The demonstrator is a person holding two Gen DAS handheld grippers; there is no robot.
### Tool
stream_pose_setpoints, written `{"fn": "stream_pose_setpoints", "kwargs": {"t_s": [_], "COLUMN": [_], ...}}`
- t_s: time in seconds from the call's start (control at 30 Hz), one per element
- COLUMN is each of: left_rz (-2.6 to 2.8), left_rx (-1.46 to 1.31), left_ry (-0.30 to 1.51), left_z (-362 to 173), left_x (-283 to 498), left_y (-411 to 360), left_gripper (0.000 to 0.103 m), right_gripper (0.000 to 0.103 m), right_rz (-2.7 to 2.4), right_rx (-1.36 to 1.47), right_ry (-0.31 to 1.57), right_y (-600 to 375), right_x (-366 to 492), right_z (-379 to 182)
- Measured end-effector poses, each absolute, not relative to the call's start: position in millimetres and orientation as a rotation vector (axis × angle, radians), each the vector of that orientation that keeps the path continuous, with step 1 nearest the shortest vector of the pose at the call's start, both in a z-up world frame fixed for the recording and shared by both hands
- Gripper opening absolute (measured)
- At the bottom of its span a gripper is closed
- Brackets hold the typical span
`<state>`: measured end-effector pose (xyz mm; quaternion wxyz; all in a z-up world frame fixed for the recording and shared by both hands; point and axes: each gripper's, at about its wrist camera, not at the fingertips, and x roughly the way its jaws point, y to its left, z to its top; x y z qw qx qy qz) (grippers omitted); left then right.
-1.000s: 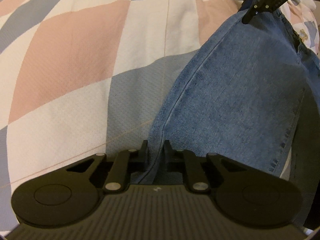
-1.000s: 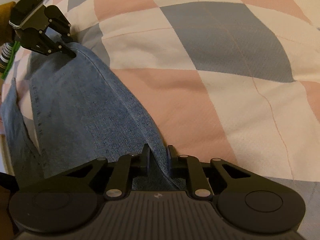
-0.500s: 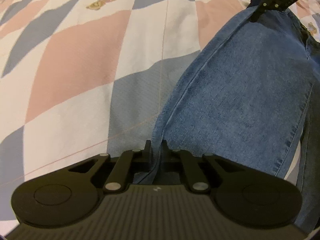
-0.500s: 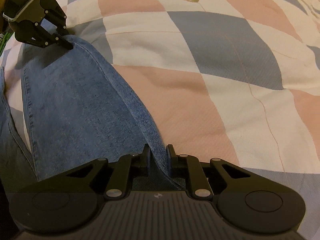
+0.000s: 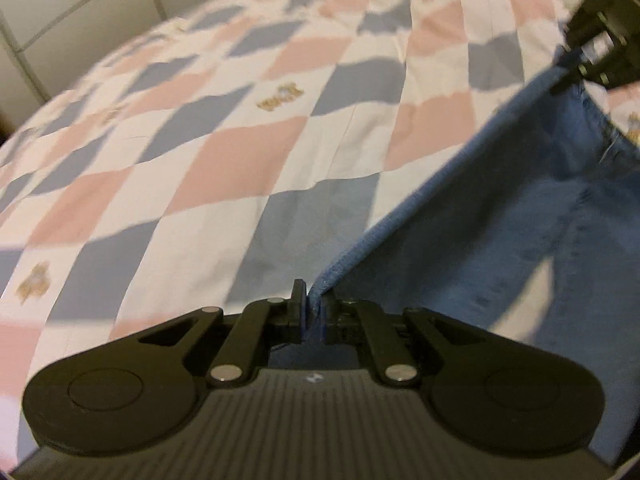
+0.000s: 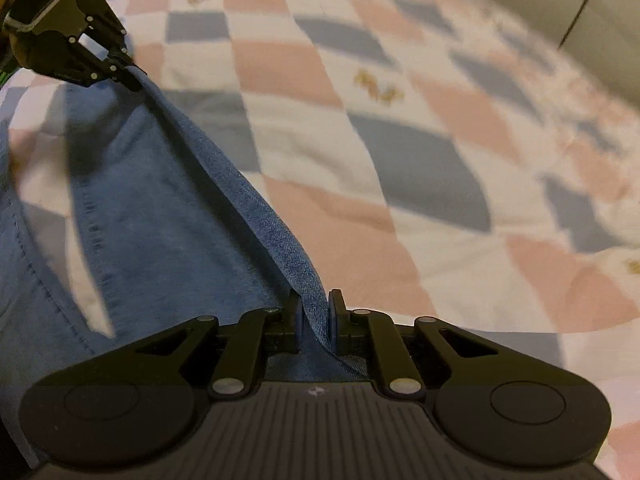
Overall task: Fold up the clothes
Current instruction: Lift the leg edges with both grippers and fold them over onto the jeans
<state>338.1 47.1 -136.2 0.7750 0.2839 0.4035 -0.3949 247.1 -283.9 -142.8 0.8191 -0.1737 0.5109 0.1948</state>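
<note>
Blue denim jeans (image 5: pixel 520 216) hang stretched between my two grippers above the bed. My left gripper (image 5: pixel 314 300) is shut on one end of the jeans' folded edge. My right gripper (image 6: pixel 314 308) is shut on the other end of that edge (image 6: pixel 240 184). In the left wrist view the right gripper (image 5: pixel 568 76) shows at the top right, clamped on the denim. In the right wrist view the left gripper (image 6: pixel 132 76) shows at the top left, clamped on the denim. The cloth below the taut edge sags down, with a gap of bedsheet showing through.
A quilted bedsheet (image 5: pixel 240 152) in pink, grey-blue and white diamonds with small bear prints covers the bed (image 6: pixel 440 160). A pale tiled wall (image 5: pixel 60 8) stands behind the bed at the far left.
Both grippers have lifted the jeans' edge up off the bed. The views now tilt up and show far more of the bedsheet and the wall. The denim hangs instead of lying flat.
</note>
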Motion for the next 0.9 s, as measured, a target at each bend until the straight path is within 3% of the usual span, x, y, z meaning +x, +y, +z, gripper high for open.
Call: {"fn": "stream_pose_setpoints", "kwargs": {"t_s": [0.2,0.43,0.5,0.53,0.57,0.6,0.67,0.9], "left_rz": [-0.703,-0.530,-0.478,-0.459,-0.454,-0.453,-0.447,-0.375], "left_rx": [0.504,0.469,0.482,0.471,0.427,0.387,0.324,0.330], "left_ry": [0.963,1.245,1.233,1.222,1.231,1.226,1.217,1.191], "left_z": [-122.5,-196.8,-198.7,-195.8,-190.0,-184.2,-173.6,-157.5], "left_x": [208.7,98.4,84.3,79.6,79.9,77.7,72.4,62.2], "left_y": [87.3,113.1,109.0,107.3,107.0,109.0,113.3,109.1], "left_gripper": [0.005,0.013,0.013,0.020,0.027,0.037,0.039,0.037], "right_gripper": [0.011,0.012,0.017,0.021,0.034,0.041,0.054,0.056], "right_rz": [0.408,0.457,0.448,0.446,0.421,0.393,0.324,-0.008], "right_rx": [-0.382,-0.207,-0.146,-0.110,-0.078,-0.046,0.044,0.485], "right_ry": [0.987,1.168,1.255,1.301,1.325,1.346,1.318,1.254], "right_y": [-246.5,-219.1,-217.2,-218.0,-222.0,-226.4,-248.2,-348.0], "right_x": [129.7,-4.8,-27.2,-34.1,-40.2,-46.2,-58.4,-82.2], "right_z": [-108.2,-154.4,-183.9,-193.8,-196.5,-198.5,-191.3,-189.0]}}
